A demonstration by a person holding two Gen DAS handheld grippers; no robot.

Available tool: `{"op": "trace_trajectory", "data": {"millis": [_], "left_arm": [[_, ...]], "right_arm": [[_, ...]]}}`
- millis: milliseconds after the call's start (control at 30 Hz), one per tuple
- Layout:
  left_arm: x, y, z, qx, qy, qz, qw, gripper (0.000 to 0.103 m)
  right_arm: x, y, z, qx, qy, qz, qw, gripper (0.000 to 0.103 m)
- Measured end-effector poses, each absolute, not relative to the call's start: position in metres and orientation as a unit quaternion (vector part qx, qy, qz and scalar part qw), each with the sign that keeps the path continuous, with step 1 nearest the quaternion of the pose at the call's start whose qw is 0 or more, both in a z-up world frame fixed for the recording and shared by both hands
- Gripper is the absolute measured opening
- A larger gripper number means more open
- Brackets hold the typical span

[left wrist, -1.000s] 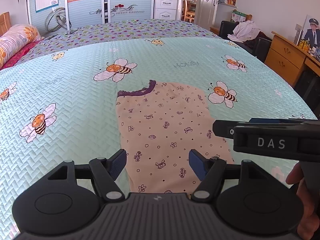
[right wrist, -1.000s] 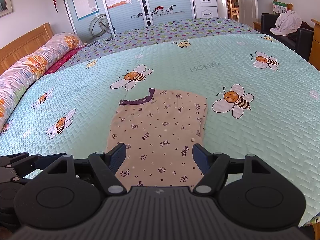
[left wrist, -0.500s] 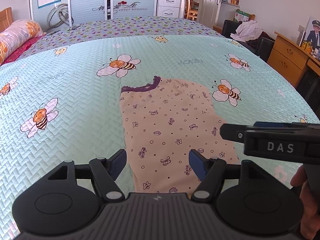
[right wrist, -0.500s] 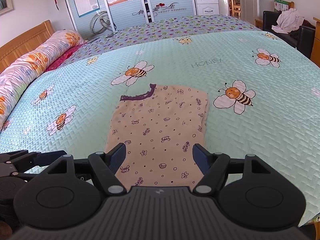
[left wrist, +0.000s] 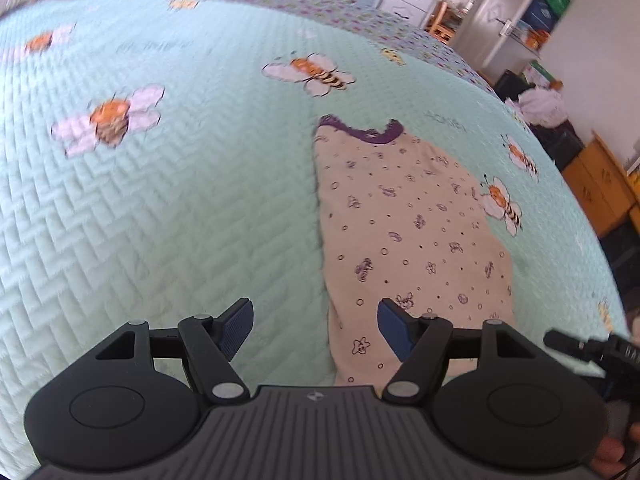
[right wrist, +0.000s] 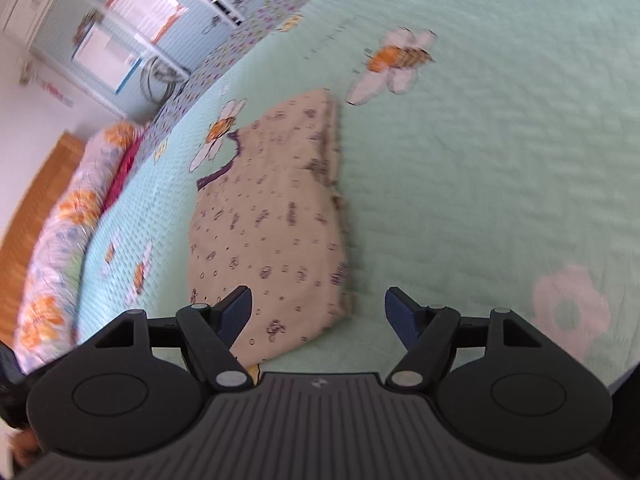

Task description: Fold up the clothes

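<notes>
Both tongs, left gripper (left wrist: 314,326) and right gripper (right wrist: 318,316), gaping empty above folded beige, purple-printed cotton garment (left wrist: 404,232) on mint quilted bedspread (left wrist: 160,208); risk: pinching only the top layer, undoing the fold.

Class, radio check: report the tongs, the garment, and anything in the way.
Left tongs open, empty. Right tongs open, empty. Garment flat on the bedspread, part folded, near corners between both pairs of tongs. Nothing in the way.
</notes>
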State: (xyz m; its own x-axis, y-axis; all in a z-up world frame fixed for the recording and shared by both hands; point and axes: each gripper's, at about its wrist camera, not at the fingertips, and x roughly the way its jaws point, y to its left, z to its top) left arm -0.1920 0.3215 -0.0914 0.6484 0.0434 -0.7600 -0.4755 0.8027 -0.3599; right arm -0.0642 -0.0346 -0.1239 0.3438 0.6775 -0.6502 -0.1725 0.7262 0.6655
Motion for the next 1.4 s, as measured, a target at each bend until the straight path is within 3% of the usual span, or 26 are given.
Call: {"op": "trace_trajectory", "data": {"millis": [233, 733, 800, 933, 1133, 1200, 1233, 1267, 1300, 1333, 1400], "left_arm": [[-0.164, 0.357, -0.105, -0.338, 0.390, 0.136, 0.845, 0.071], [-0.062, 0.416, -0.141, -0.394, 0.422, 0.086, 0.812, 0.073], [-0.046, 0.423, -0.142, -0.395, 0.426, 0.080, 0.810, 0.075], [-0.012, 0.433, -0.147, -0.404, 0.427, 0.048, 0.808, 0.103], [0.035, 0.433, -0.147, -0.390, 0.424, 0.010, 0.817, 0.103], [0.040, 0.434, -0.152, -0.416, 0.412, -0.017, 0.811, 0.087], [0.042, 0.434, -0.157, -0.436, 0.410, -0.030, 0.801, 0.057], [0.044, 0.433, -0.162, -0.451, 0.413, -0.036, 0.791, 0.043], [0.044, 0.431, -0.168, -0.459, 0.415, -0.040, 0.785, 0.021], [0.043, 0.429, -0.173, -0.457, 0.415, -0.042, 0.786, 0.013], [0.039, 0.428, -0.181, -0.470, 0.405, -0.044, 0.783, 0.012]], "right_arm": [[-0.063, -0.058, -0.158, 0.354, 0.526, 0.271, 0.724, 0.074], [-0.034, -0.026, -0.169, 0.375, 0.532, 0.294, 0.700, 0.079], [-0.028, -0.022, -0.170, 0.378, 0.533, 0.295, 0.697, 0.079], [-0.017, -0.012, -0.171, 0.382, 0.535, 0.298, 0.692, 0.082], [-0.001, 0.003, -0.173, 0.388, 0.541, 0.303, 0.682, 0.083], [0.002, 0.007, -0.174, 0.389, 0.543, 0.308, 0.678, 0.083], [0.003, 0.009, -0.175, 0.390, 0.543, 0.310, 0.676, 0.083], [0.005, 0.011, -0.175, 0.390, 0.544, 0.313, 0.674, 0.083], [0.006, 0.012, -0.175, 0.390, 0.544, 0.315, 0.673, 0.083], [0.006, 0.012, -0.175, 0.390, 0.543, 0.317, 0.673, 0.083], [0.005, 0.012, -0.176, 0.390, 0.542, 0.321, 0.672, 0.083]]}}
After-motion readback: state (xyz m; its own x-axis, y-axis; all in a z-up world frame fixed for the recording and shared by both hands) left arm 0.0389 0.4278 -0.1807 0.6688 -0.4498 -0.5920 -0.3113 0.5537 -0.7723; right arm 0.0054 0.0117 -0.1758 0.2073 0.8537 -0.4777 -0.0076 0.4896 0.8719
